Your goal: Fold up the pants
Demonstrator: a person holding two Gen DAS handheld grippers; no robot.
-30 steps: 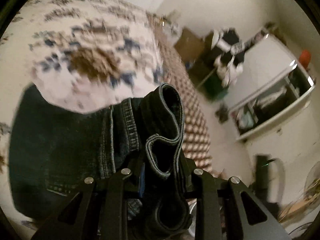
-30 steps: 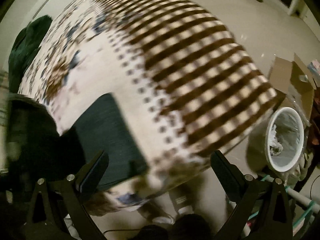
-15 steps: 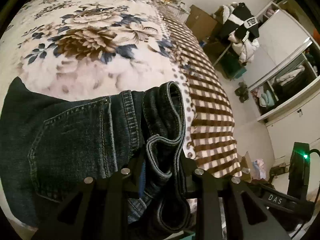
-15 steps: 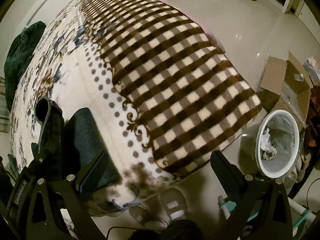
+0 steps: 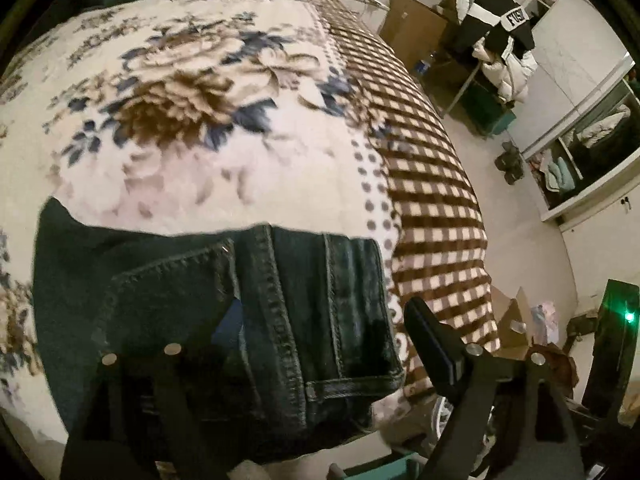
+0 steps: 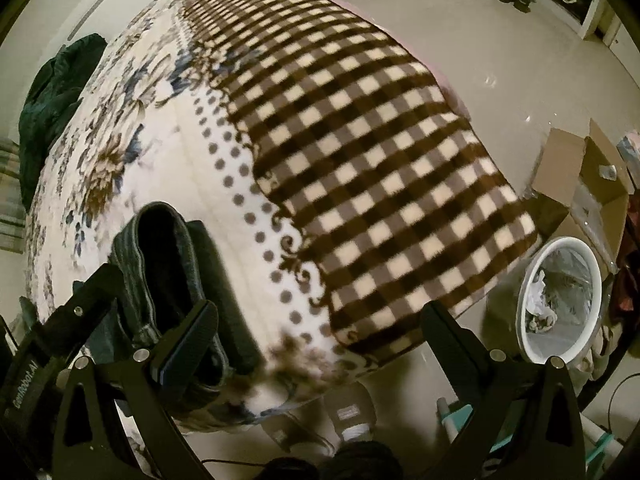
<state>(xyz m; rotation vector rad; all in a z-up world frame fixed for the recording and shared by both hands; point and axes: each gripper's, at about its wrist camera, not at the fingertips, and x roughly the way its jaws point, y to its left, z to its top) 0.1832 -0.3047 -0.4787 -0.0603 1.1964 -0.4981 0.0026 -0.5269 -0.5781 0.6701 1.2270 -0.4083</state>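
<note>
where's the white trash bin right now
In the right wrist view, the white trash bin stands on the floor at lower right, just past the corner of the checked blanket, below the open cardboard box.

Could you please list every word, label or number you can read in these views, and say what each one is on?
"FUS", cut off by a fold: white patch on the black jacket draped over the rack, left wrist view.
"GenRobot.AI": printed on the left tool's body, right wrist view.
Nothing else is readable; the pants show no legible label.
</note>
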